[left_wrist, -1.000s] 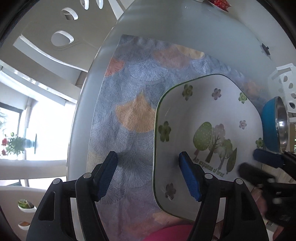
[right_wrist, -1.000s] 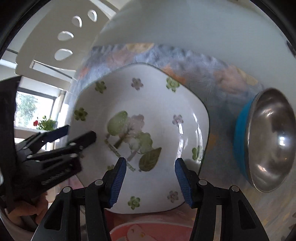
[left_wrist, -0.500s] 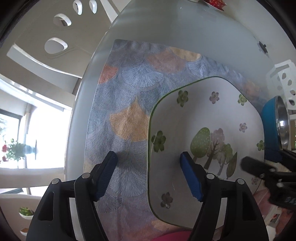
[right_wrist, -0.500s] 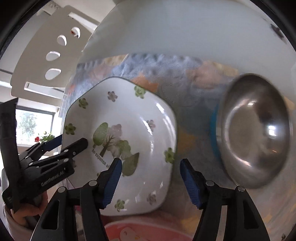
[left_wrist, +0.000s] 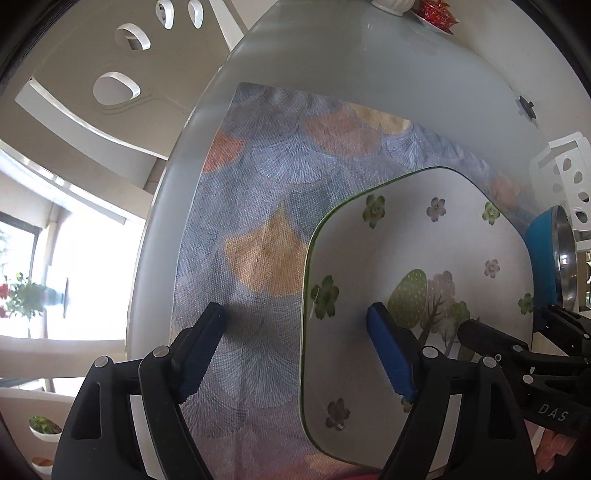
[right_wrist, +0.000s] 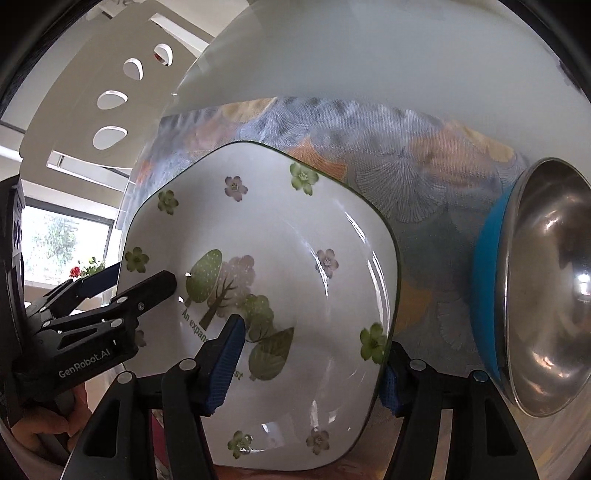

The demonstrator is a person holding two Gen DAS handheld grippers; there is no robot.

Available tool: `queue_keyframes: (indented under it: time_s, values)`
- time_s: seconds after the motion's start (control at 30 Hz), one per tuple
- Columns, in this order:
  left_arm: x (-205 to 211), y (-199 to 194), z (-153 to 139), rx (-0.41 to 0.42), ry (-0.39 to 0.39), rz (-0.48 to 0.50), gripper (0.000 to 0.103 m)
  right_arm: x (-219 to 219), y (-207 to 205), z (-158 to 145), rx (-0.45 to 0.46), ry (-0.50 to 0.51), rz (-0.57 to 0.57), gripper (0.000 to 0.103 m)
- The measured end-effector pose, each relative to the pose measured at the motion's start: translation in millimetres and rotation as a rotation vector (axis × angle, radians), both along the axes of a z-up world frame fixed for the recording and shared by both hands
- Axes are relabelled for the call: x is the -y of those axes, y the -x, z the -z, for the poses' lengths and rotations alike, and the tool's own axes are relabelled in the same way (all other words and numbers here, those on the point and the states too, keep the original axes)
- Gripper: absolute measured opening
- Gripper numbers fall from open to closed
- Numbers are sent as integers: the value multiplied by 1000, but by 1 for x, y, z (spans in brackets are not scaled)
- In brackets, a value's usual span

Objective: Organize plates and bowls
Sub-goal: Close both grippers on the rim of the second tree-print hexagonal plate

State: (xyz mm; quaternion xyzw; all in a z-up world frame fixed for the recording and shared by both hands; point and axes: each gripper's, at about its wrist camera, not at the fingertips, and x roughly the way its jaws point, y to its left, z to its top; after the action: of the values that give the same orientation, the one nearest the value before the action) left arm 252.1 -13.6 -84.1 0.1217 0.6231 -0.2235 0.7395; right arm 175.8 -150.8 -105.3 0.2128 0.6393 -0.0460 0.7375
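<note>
A white square plate with flowers and a tree picture lies on a patterned placemat. My left gripper straddles the plate's left rim, one finger on the mat and one over the plate; its jaws are opening and no pad presses. My right gripper straddles the right rim, with one finger over the plate and the other half hidden behind the rim; its jaws are closing, not pressing. A blue bowl with a steel inside stands to the plate's right.
The mat lies on a round frosted glass table. White chairs with oval holes stand at the left and the right. A small dish with something red sits at the far edge.
My right gripper has sunk and shifted to the plate's right rim, one finger now behind it. My left gripper stayed put and its jaws spread wider.
</note>
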Motion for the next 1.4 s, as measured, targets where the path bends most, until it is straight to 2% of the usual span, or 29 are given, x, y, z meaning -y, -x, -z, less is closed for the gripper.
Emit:
queue_keyframes:
  time_s: [0.2,0.23,0.27,0.3,0.33,0.4,0.43,0.53,0.63,0.83,0.93,1.03,1.17,1.4]
  values:
    - [3,-4,1,19,4,-7,80,5,0,-1,0,-8,10,54]
    - [4,-3,1,21,5,-12,75,6,1,-2,0,-11,14,52]
    - [3,-3,-3,33,16,-24,57,10,4,-3,6,-19,23,50]
    - [4,-2,-7,41,35,-21,49,15,6,-4,16,-34,38,44]
    - [7,0,-9,32,57,-3,27,22,11,-7,25,-44,47,35]
    - [15,6,-10,57,33,28,29,32,16,-12,50,-64,60,25]
    - [19,10,-10,82,14,58,29,33,16,-13,49,-68,47,23]
    - [19,10,-10,68,26,66,28,33,17,-14,49,-71,21,23]
    - [17,5,-12,43,40,48,28,29,18,-24,89,-39,-30,22]
    - [16,7,-11,55,27,48,28,20,12,-35,125,-55,-91,20]
    - [13,6,-19,59,38,46,28,18,14,-41,157,-64,-92,19]
    - [2,0,-29,33,113,3,28,11,13,-51,181,-60,-98,19]
    - [0,4,-45,68,103,21,28,9,17,-65,193,-57,-114,19]
    - [-8,13,-70,86,116,27,28,11,30,-89,224,-76,-67,19]
